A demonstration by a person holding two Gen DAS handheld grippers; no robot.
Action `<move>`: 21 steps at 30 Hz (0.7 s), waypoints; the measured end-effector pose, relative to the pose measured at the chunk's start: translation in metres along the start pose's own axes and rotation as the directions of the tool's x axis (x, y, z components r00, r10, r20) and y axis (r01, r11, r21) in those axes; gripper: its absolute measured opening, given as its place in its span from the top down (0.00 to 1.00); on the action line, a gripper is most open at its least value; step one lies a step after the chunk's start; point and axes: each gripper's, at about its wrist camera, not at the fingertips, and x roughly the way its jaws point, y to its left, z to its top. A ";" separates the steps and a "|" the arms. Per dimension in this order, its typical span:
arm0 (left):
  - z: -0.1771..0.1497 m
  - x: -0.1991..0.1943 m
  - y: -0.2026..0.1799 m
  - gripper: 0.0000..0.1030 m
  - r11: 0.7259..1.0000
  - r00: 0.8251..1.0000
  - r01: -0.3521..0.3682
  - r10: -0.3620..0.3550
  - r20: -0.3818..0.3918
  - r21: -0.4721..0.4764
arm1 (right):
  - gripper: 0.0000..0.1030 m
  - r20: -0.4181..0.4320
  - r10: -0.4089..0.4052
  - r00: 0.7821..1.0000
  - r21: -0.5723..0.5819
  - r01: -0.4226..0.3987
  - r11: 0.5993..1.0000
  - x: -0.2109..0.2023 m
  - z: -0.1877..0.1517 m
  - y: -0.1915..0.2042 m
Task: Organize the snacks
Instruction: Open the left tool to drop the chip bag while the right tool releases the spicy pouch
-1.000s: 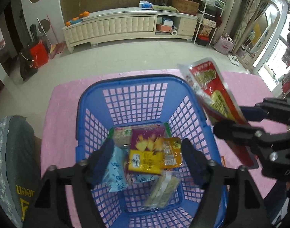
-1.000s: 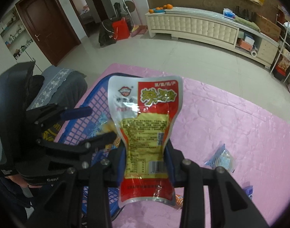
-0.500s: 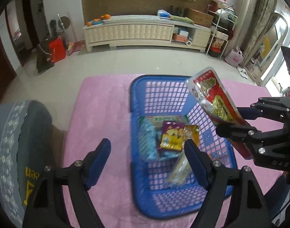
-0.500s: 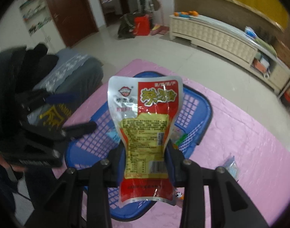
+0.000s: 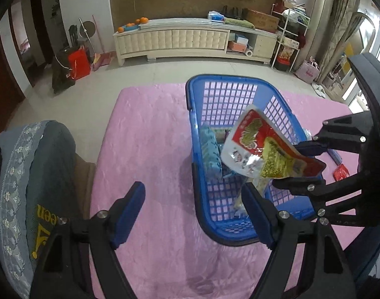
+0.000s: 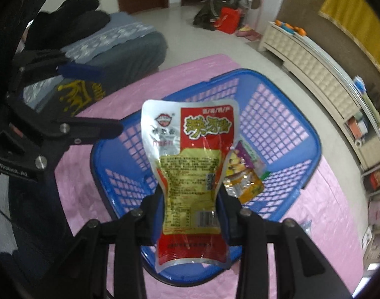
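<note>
- Since a second ago: left tool (image 5: 192,199) has swung left off the basket (image 5: 239,234) and now sits over bare pink cover; right tool (image 6: 193,196) has carried the pouch (image 6: 190,169) from beside the basket to above its inside.
- Counter (image 5: 152,149): pink cover, basket on its right part, a red packet (image 5: 341,172) lying just outside the basket's right wall.
- Basket: blue lattice, already holds several snacks, incl. a light-blue pack (image 5: 209,154) and a purple-yellow one (image 6: 242,174).
- Pouch: red/silver, clamped low on its body by the right tool, tilted over the basket, not touching the contents.
- Left tool: jaws wide, empty.
- Step: drop-in of the pouch. Next, I'd judge: lower a bit, open the right tool, let it fall flat; then go for the loose packets on the counter.
</note>
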 end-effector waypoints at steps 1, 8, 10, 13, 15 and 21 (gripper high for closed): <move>-0.003 0.000 0.001 0.24 1.000 1.000 -0.002 0.002 -0.003 0.004 | 0.60 -0.001 0.002 1.000 -0.017 -0.002 1.000 0.002 -0.001 0.003; -0.017 -0.001 0.008 0.24 1.000 1.000 -0.002 0.002 -0.011 -0.012 | 0.58 -0.021 0.027 0.999 -0.141 -0.030 0.990 0.015 -0.005 0.016; -0.019 0.000 0.010 0.24 1.000 1.000 -0.009 0.008 -0.015 -0.019 | 0.54 -0.035 0.018 0.999 -0.147 -0.023 0.989 0.018 -0.008 0.018; -0.022 -0.001 0.010 0.24 1.000 1.000 -0.015 0.014 -0.016 -0.028 | 0.44 -0.038 0.007 0.999 -0.124 -0.012 0.992 0.019 -0.010 0.016; -0.025 -0.005 0.009 0.24 0.999 1.000 -0.006 0.006 -0.001 -0.045 | 0.39 -0.026 0.027 0.999 -0.087 -0.029 0.996 0.014 -0.013 0.010; -0.028 -0.019 -0.007 0.24 0.998 0.999 0.009 -0.007 0.042 -0.059 | 0.17 0.088 0.064 0.994 -0.007 -0.063 0.998 -0.020 -0.030 0.001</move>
